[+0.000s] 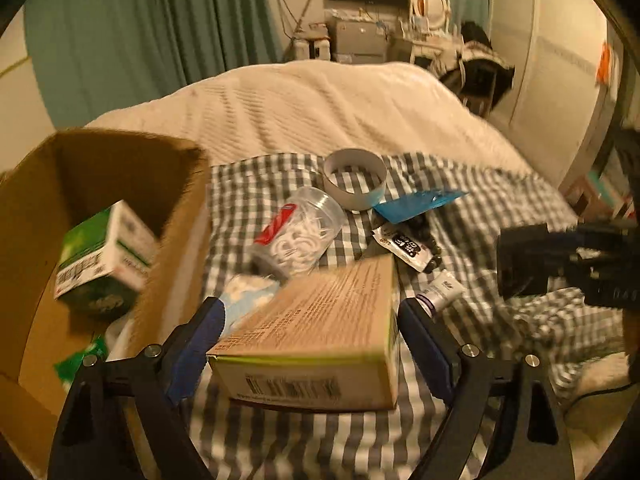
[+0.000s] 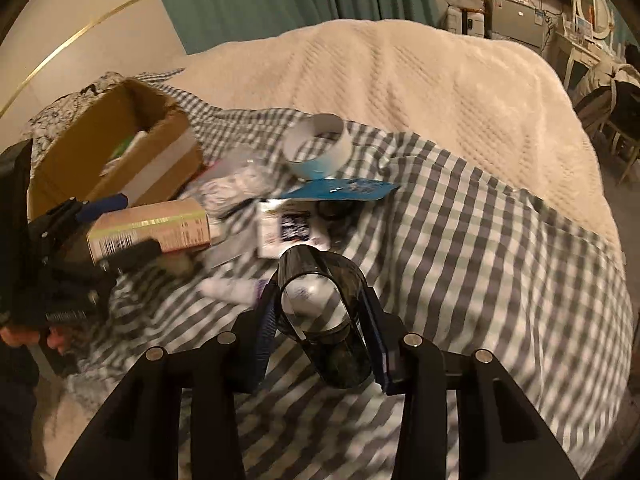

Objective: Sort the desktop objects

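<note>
My left gripper [image 1: 310, 344] has its blue pads clamped on a long tan cardboard box w/ barcode end [image 1: 316, 336] — left pad [image 1: 196, 344] on one side, right pad [image 1: 424, 344] on the other, box spanning the whole gap and lifted off the grey-and-white checked cloth [image 1: 280, 440]. Left of that gripper sits an open brown cardboard carton [image 1: 80, 184]; a green-and-white small box [image 1: 106, 258] is inside it, tilted. Ahead of the gripper: a clear plastic jar of white floss picks [image 1: 298, 232] lying on its side, a white paper ring [image 1: 355, 178] beyond it, a blue flat packet [image 1: 416, 202] to the right of the ring, and a small white tube w/ purple band [image 1: 442, 292] just off the right pad.

My right gripper [image 2: 322, 316] is pinching a dark smoky translucent cup [image 2: 328, 320], mouth facing away, fingers pressing both sides; sthg white shows through the wall, can't tell what. Cup is held above the checked cloth. Ahead of it lies a white sachet w/ dark print [image 2: 286, 230], and beyond that the blue packet and paper ring. Far left in this view I see the other gripper carrying the tan box near the carton — a hand [image 2: 24, 336] below it. Cream quilted blanket [image 2: 400, 88] lies further back.
</note>
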The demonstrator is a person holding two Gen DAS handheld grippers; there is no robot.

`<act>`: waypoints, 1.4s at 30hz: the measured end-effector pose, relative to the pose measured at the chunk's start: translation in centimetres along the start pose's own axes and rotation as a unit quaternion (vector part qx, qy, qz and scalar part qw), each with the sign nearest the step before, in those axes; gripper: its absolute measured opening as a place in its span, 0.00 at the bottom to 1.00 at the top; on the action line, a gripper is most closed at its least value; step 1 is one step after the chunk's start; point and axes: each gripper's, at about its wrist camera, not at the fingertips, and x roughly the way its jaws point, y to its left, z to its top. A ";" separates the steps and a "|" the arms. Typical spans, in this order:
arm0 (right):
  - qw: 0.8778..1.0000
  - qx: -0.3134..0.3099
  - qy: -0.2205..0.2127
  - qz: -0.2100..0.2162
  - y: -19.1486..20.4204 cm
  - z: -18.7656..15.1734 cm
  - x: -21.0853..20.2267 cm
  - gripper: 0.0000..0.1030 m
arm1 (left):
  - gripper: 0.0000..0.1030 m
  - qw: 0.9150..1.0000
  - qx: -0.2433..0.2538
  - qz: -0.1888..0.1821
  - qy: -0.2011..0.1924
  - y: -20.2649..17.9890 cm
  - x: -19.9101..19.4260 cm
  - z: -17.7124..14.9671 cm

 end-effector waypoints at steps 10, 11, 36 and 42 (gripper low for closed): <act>0.999 -0.021 -0.041 0.016 7.7 2.0 -5.8 0.31 | 0.83 0.993 -0.076 -0.044 -0.082 6.3 -7.8 1.3; 0.998 -0.023 -0.045 0.024 8.8 2.5 -6.2 0.31 | 0.83 0.992 -0.079 -0.042 -0.092 6.9 -8.6 1.6; 0.990 -0.013 -0.081 0.111 20.5 13.6 -1.4 0.68 | 1.00 0.971 -0.179 0.097 -0.127 19.0 -12.2 -1.1; 0.994 -0.033 -0.090 0.049 15.7 10.4 -6.7 0.68 | 1.00 0.973 -0.175 0.053 -0.143 14.5 -14.6 -1.5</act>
